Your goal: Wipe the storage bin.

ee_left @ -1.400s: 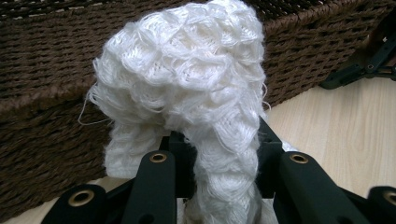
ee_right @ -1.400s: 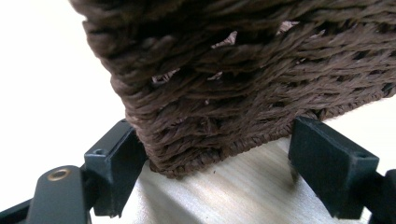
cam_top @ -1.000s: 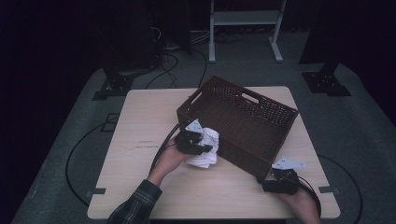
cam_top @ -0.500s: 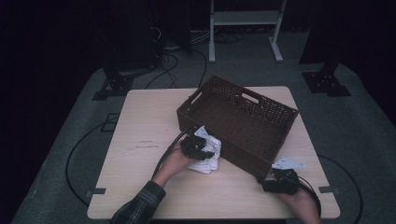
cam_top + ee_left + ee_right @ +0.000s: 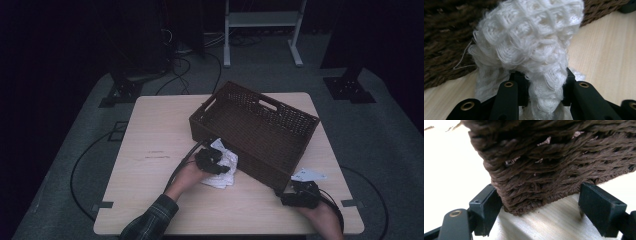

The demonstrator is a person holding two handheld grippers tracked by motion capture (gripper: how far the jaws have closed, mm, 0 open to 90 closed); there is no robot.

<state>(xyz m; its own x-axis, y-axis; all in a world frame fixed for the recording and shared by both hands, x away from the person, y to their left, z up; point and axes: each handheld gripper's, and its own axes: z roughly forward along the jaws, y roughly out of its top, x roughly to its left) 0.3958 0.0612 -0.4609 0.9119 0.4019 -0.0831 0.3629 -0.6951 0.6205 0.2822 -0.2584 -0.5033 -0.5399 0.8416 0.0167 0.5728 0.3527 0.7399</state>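
Left gripper (image 5: pixel 214 161), held in the person's left hand (image 5: pixel 187 175) near the middle of the pale wooden worktop (image 5: pixel 150 130), is clamping a white waffle-knit cloth (image 5: pixel 222 167), its jaws closed tightly on a bunched fold. In the left gripper view, the cloth (image 5: pixel 529 47) is bulging up and over the two black jaws, with a loose thread trailing off one side and the worktop showing beneath it. The cloth is lying crumpled on the worktop, just beside the near long wall of a dark brown woven basket (image 5: pixel 280 150), which is sitting at an angle across the middle of the worktop with its open top facing up. Further right, the right gripper (image 5: pixel 300 194) is resting at the basket's near corner, held in the person's right hand (image 5: pixel 325 217) by the worktop's front edge. In the right gripper view, its jaws are standing wide apart on either side of the basket's (image 5: pixel 549 162) bottom corner: one jaw is right against the weave, while the other is well clear of it, so the corner is sitting between them without being squeezed.
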